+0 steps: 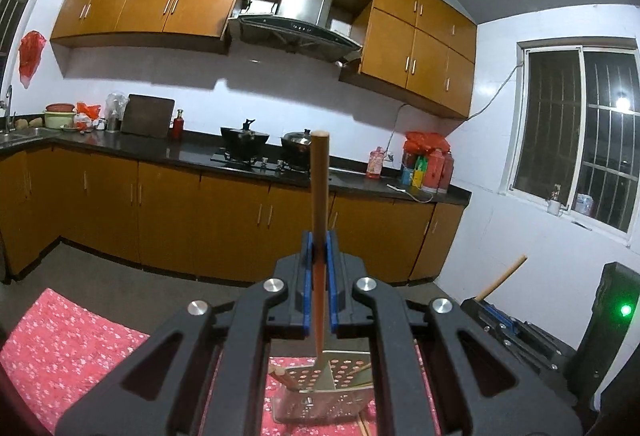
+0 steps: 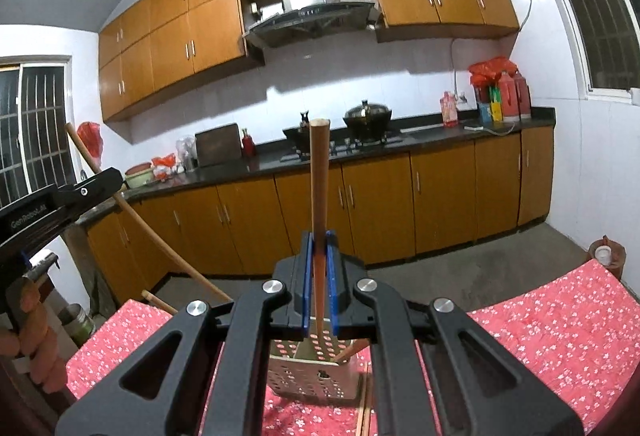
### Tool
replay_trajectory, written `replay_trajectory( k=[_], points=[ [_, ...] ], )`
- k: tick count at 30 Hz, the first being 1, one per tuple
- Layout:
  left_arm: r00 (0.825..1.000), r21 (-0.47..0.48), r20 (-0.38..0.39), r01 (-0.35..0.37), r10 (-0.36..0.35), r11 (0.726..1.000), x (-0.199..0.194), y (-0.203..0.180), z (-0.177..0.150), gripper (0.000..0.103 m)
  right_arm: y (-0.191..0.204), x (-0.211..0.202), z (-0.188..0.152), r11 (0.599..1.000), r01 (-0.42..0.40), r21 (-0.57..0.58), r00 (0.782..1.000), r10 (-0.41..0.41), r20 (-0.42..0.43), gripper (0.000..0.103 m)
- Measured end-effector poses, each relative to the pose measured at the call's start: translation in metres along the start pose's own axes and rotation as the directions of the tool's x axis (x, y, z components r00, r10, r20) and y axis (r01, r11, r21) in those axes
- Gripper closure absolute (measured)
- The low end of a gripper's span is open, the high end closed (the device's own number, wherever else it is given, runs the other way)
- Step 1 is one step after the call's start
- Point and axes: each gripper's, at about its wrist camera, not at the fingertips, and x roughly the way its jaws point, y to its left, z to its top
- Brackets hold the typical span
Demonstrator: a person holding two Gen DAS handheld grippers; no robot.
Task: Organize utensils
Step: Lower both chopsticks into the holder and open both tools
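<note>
Two grippers clamped — left gripper (image 1: pixel 319 250) on chopstick (image 1: pixel 320 188) | right gripper (image 2: pixel 319 248) on stick (image 2: pixel 319 176) | holder (image 2: pixel 312 376) below.

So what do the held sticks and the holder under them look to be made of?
Stick in the left hand-held gripper and stick in the right one: probably wood or bamboo, matte tan, round blunt ends. Holder: likely steel, shiny grey sheet punched with holes.

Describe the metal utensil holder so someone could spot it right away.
Find the red floral tablecloth in front of the kitchen counter. On it, just below the right gripper, stands the utensil holder: a shiny metal box punched with round holes, unlike the loose wooden chopsticks beside it.
</note>
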Motion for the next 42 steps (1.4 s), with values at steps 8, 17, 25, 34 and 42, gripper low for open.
replay_trajectory(
  k=[8,17,25,34,42],
  points=[
    [0.998,-0.001,-0.062,-0.002,0.002,1.0,0.03,0.005,-0.037,0.096,-0.004,0.02,-0.016,1.0,-0.02,0.019,0.998,0.021,-0.062,0.096],
    [0.99,-0.006,-0.139,-0.004,0.004,1.0,0.046,0.011,-0.058,0.094,-0.005,0.024,-0.019,0.999,-0.036,0.027,0.994,0.038,-0.1,0.095],
    [0.99,-0.016,-0.14,-0.008,0.006,1.0,0.034,0.014,-0.056,0.083,-0.005,0.013,-0.014,0.999,-0.032,0.039,0.996,0.035,-0.084,0.084],
    [0.996,-0.048,-0.088,0.002,-0.007,0.999,-0.006,0.018,-0.042,0.081,-0.017,-0.043,-0.002,0.998,-0.025,0.065,1.0,0.025,0.014,0.08],
    [0.992,-0.036,-0.112,-0.063,0.059,0.997,-0.06,0.04,-0.062,0.074,-0.051,-0.07,-0.048,0.994,0.09,0.056,0.992,-0.084,-0.095,0.08]
  ],
)
